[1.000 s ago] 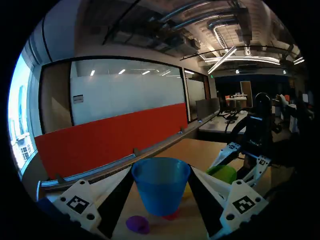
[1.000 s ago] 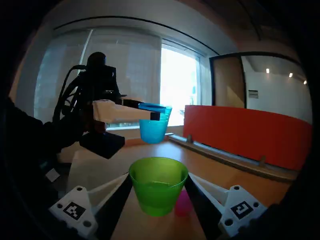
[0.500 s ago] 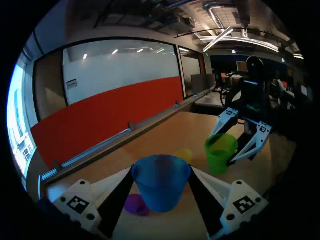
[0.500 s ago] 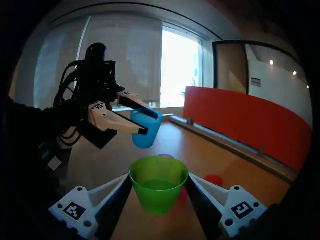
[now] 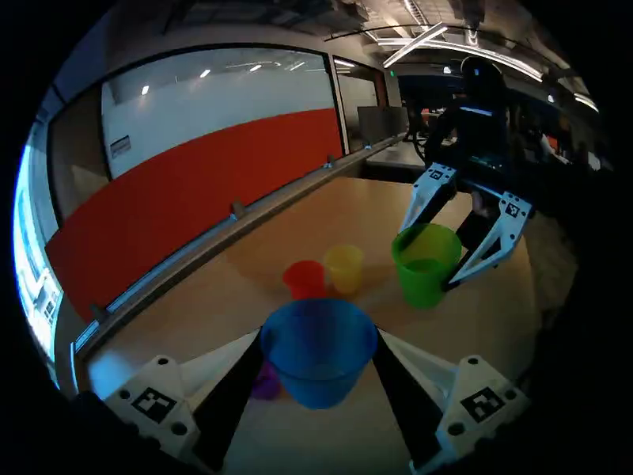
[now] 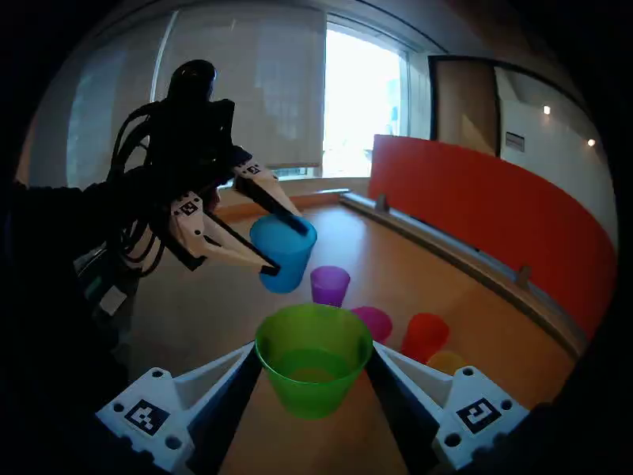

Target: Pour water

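My left gripper [image 5: 319,360] is shut on a blue cup [image 5: 319,349], held upright above the wooden table [image 5: 490,317]. In the right gripper view that same blue cup [image 6: 282,252] hangs between the left gripper's fingers [image 6: 229,247], to the upper left. A green cup [image 6: 313,368] with some water in it sits between the fingers of my right gripper [image 6: 314,372], which is shut on it. From the left gripper view the green cup [image 5: 425,263] is at the right, gripped by the right gripper [image 5: 443,269].
Small cups stand on the table: a red one [image 5: 305,279], a yellow one [image 5: 344,267], a purple one [image 6: 328,284], a magenta one [image 6: 373,322]. An orange partition [image 5: 182,190] with a rail runs along the table's far side. A window [image 6: 360,111] lies beyond.
Both views have tilted downward toward the table, bringing the small cups into sight. The two held cups have come lower and nearer each other.
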Demonstrator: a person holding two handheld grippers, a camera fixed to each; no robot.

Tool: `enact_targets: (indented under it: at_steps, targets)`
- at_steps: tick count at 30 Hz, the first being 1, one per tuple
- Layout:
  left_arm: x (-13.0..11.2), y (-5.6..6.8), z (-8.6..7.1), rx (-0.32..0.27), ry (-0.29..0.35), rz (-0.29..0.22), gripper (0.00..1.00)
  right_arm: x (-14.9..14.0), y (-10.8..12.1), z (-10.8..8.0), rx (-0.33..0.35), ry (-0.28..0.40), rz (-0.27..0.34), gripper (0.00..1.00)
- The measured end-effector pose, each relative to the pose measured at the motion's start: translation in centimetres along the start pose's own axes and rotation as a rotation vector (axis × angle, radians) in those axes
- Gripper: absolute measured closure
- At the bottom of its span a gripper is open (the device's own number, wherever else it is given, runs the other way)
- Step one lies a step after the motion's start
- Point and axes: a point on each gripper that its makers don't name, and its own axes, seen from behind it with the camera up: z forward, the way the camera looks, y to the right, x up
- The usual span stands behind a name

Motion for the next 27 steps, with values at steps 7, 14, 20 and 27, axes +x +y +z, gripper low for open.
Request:
enact_targets:
  at_steps: [7, 14, 20, 27]
  targets:
    - [-3.0, 1.4, 1.6, -0.043, -0.076, 0.010, 0.11, -1.2, 0.1, 0.5, 0.009, -0.040, -0.003, 0.10]
    - [-5.5, 2.4, 3.2, -0.082, -0.128, -0.009, 0.11, -2.9, 0.4, 1.0, 0.014, -0.090, -0.001, 0.10]
    - [-7.4, 2.9, 4.7, -0.105, -0.159, -0.036, 0.11, -3.6, 0.7, 1.5, 0.018, -0.104, 0.007, 0.10]
    - [-9.3, 3.4, 6.1, -0.127, -0.183, -0.062, 0.11, -4.5, 1.1, 1.8, 0.019, -0.122, 0.014, 0.10]
